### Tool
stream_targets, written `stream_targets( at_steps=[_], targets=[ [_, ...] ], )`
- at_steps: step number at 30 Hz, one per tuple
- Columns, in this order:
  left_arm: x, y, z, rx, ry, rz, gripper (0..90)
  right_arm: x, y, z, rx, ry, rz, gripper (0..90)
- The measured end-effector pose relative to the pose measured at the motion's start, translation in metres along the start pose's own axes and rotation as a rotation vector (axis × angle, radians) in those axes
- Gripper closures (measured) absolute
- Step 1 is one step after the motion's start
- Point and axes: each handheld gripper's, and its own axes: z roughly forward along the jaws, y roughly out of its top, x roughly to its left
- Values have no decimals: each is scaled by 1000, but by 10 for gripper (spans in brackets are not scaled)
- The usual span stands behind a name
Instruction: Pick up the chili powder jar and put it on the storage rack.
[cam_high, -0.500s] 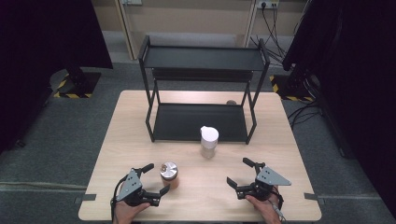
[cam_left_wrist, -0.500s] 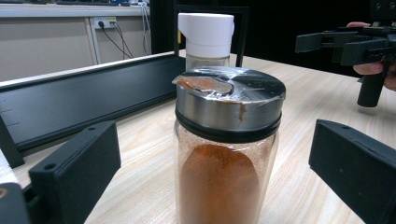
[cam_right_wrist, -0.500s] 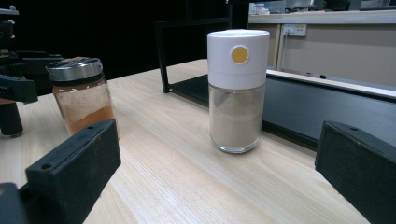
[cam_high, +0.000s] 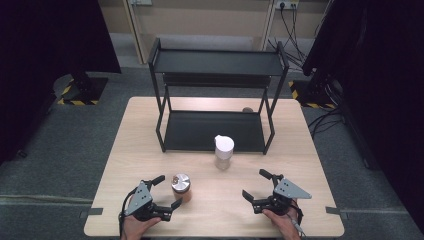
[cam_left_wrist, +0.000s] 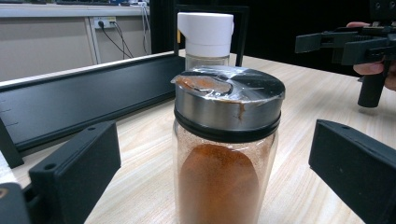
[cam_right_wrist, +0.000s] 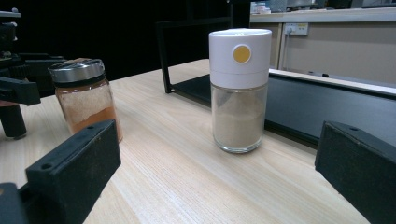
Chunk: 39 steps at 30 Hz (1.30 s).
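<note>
At the table's (cam_high: 125, 150) near left, the left gripper (cam_high: 169, 191) stands with jaws wide open around the spice jar (cam_high: 181, 187); the jar sits between the jaws, touching neither. Farther right, near the rack's (cam_high: 215, 131) front edge, stands the white-capped shaker (cam_high: 224, 151). At the near right, the right gripper (cam_high: 256, 185) is open and holds nothing, the shaker well beyond its jaws.

- Spice jar (cam_high: 181, 186): glass w/ steel lid, orange powder, upright on table front-left.
- White-capped shaker (cam_high: 224, 151): glass, pale powder, upright, mid-table by rack.
</note>
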Motion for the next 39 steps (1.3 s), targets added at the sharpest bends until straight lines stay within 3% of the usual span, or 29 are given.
stream_targets(
  at_steps=[29,39],
  targets=[
    [-1,7,20,29,-37,16,16,-2,-2,2,1,2,15,4],
    [-3,16,33,82,-20,25,33,-2,-2,3,0,7,17,4]
  ],
)
